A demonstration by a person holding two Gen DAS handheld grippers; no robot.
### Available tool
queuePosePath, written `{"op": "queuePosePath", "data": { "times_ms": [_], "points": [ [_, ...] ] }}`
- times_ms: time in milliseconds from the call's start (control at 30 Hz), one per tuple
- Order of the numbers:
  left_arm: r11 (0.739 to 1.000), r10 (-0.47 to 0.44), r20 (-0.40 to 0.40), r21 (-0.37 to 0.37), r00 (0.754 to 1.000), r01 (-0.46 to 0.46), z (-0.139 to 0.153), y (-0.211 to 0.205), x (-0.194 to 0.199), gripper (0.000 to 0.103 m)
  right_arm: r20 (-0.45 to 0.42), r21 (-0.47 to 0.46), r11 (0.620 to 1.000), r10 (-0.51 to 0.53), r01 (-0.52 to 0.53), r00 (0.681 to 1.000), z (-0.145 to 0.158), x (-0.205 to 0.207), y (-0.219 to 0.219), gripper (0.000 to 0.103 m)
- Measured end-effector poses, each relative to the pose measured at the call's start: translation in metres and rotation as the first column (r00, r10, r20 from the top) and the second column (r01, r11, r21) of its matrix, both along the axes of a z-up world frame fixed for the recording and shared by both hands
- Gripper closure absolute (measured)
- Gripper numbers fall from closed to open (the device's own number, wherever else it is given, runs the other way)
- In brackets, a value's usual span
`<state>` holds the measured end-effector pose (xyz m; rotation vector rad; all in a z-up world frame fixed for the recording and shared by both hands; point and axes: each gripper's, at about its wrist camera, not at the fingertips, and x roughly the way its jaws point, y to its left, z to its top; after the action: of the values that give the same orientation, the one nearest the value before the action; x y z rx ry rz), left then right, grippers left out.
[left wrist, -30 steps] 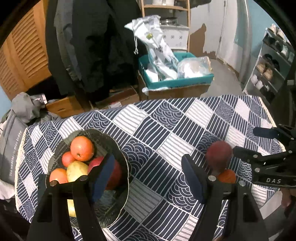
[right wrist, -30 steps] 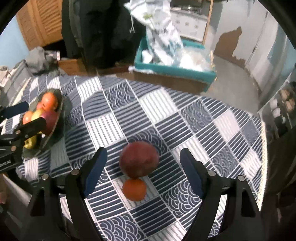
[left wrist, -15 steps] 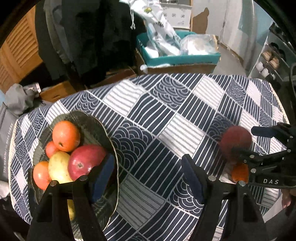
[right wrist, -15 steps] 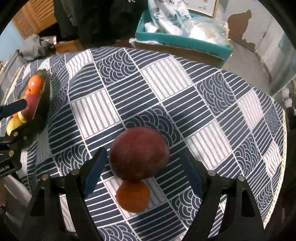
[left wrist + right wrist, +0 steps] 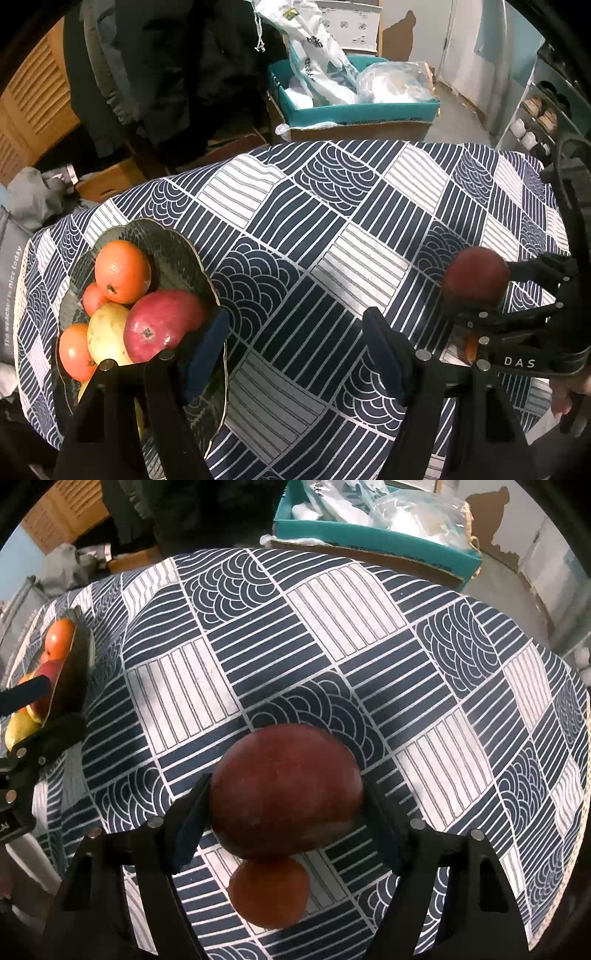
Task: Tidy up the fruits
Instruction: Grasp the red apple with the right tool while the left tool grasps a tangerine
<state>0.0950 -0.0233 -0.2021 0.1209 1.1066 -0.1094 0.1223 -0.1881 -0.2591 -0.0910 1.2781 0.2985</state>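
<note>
A lived-in home, seemingly an entry or storage corner. Around the table with its patterned cloth [image 5: 332, 236]: dark coats [image 5: 177, 66] hang behind, a teal box [image 5: 354, 107] of bags sits beyond, and a shoe rack [image 5: 543, 114] stands right.

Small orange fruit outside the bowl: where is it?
Right wrist view, low centre: small orange fruit on the patterned tablecloth, touching the dark red apple.
</note>
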Motion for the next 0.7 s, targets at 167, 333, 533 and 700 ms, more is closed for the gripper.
{"op": "queuePosePath", "data": {
  "times_ms": [167,333,533,700],
  "points": [
    [1.000,-0.015,0.008,-0.015,1.000,0.015,0.006,-0.008,-0.002,0.027,0.043,0.005,0.999,-0.050,0.050,0.998,0.011,-0.005,-0.012,0.026],
    [0.998,-0.045,-0.001,-0.052,0.999,0.044,0.009,-0.024,-0.005,0.027,0.101,0.020,0.993,-0.117,0.116,0.988,0.035,-0.010,-0.035,0.026],
    [0.991,-0.112,-0.014,-0.069,0.994,0.111,0.007,-0.055,-0.012,0.027,0.096,0.025,0.981,-0.192,0.190,0.977,0.043,-0.025,-0.069,0.026],
    [0.982,-0.173,-0.024,-0.082,0.985,0.170,0.005,-0.084,-0.018,0.027,0.096,0.010,0.973,-0.232,0.232,0.968,0.045,-0.041,-0.092,0.026]
  ]
}}
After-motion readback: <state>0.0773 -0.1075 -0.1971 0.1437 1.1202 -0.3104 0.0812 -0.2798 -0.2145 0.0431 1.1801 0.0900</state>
